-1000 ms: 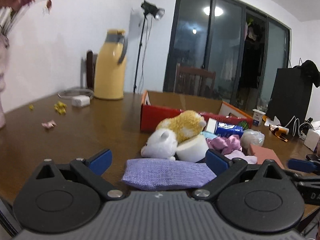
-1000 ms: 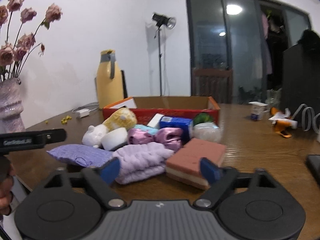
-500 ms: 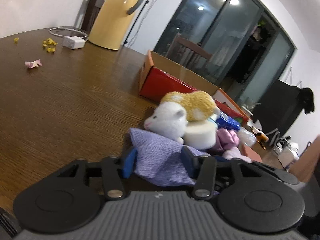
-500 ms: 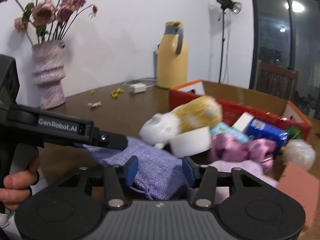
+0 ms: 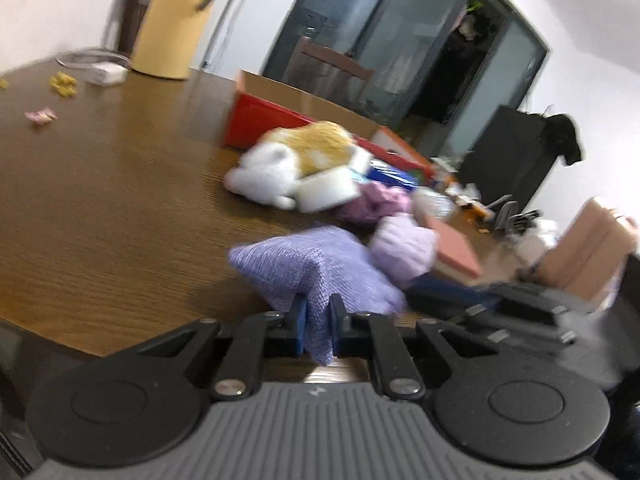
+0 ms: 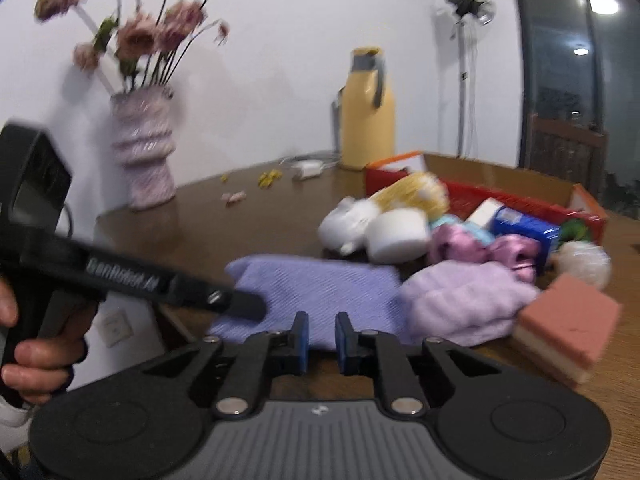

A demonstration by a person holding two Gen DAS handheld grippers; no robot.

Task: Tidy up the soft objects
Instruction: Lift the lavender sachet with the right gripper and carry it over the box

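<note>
Both claws have just been closing: left claw (image 5: 318, 328) clamps lilac woven fabric pouch (image 5: 320, 268) at the brown wooden table (image 5: 100, 208) edge, right claw (image 6: 321, 336) pinches its near edge; pile unsorted, red cardboard box (image 6: 500, 196) awaits.

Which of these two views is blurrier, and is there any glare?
Left wrist view: motion blur smears the plush toy and everything right of it, ceiling-lamp reflections on the glass doors. Right wrist view: milder blur, flowers smeared; both bend straight lines, fisheye.
</note>
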